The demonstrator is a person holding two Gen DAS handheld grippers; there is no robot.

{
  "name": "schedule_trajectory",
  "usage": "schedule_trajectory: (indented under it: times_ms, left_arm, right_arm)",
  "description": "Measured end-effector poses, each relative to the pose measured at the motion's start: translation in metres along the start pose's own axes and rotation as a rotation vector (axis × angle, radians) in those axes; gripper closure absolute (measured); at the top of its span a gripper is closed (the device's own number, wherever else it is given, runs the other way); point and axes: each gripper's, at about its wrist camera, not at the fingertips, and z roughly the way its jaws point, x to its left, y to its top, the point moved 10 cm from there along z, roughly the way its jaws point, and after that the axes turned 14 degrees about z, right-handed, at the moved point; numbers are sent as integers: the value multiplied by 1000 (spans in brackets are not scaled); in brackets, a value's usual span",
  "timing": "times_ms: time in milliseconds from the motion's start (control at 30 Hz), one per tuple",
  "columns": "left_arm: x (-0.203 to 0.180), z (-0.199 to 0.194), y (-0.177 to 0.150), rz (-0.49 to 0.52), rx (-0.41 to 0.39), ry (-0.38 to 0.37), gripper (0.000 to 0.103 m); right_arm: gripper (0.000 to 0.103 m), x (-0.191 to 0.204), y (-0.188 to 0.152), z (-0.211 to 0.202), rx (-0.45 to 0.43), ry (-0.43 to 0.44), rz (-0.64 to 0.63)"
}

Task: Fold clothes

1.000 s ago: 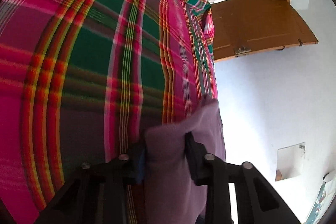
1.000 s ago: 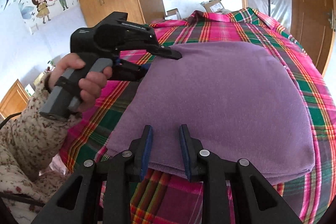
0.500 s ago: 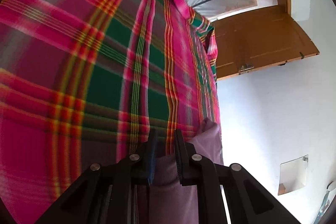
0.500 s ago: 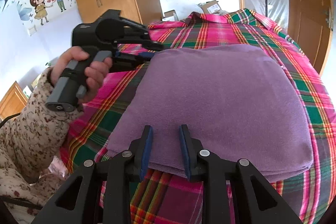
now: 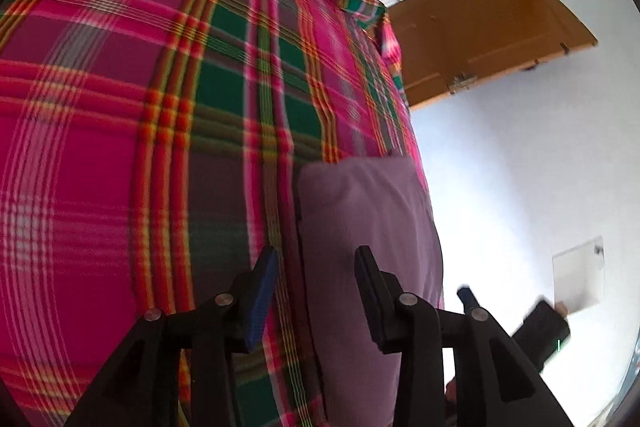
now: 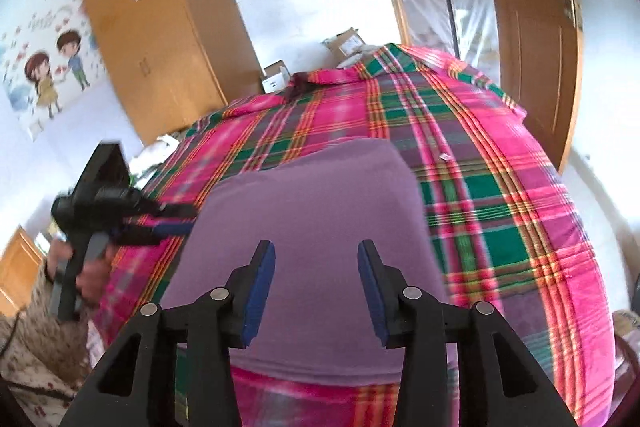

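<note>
A folded purple garment point(image 6: 316, 211) lies flat on a bed with a pink, green and orange plaid cover point(image 6: 500, 195). My right gripper point(image 6: 316, 263) hangs open just above the garment's near edge, nothing between its fingers. In the left wrist view the same purple garment point(image 5: 360, 227) runs along the bed's right side over the plaid cover point(image 5: 120, 147). My left gripper point(image 5: 316, 271) is open over the garment's left edge, holding nothing. The right wrist view shows the left gripper point(image 6: 176, 219) at the garment's left side, held by a hand point(image 6: 90, 279) with a floral sleeve.
A wooden wardrobe point(image 6: 160, 39) stands behind the bed on the left and a wooden door point(image 6: 532, 27) on the right. Cardboard boxes point(image 6: 348, 43) sit past the bed's far end. The other gripper point(image 5: 536, 327) shows at the lower right of the left wrist view.
Both grippers have opened: the left let go of the purple garment's edge and the right released the near edge. The garment now lies flat, and both grippers have lifted off it.
</note>
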Motion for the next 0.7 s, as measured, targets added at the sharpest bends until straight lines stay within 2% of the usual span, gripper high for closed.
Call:
schedule_trajectory:
  times_ms: [67,167,200,267,367,500,700]
  left_arm:
    - [-5,1,-7,11,15,-21,58]
    - [-13,2,-25,22,67,-67,57]
    - [-15,5,-29,25,95,-76,56]
    - [-17,9,-35,35,119,-79,53]
    - [-20,13,-40,19,137,-119,51]
    - [-21,22,-36,-9,147,-154,50]
    - [-20,15,-45,-22,167,-182,49]
  right_arm:
    - [57,-13,6,7,39,16,39]
    - [56,-33,16,18,96,40,97]
    - [50,-40,19,21,116,48,116]
    - [45,-53,26,28,154,65,155]
    - [45,-69,35,40,220,94,202]
    - [44,-72,29,63,356,173,211]
    - [43,-73,28,70,469,289,240]
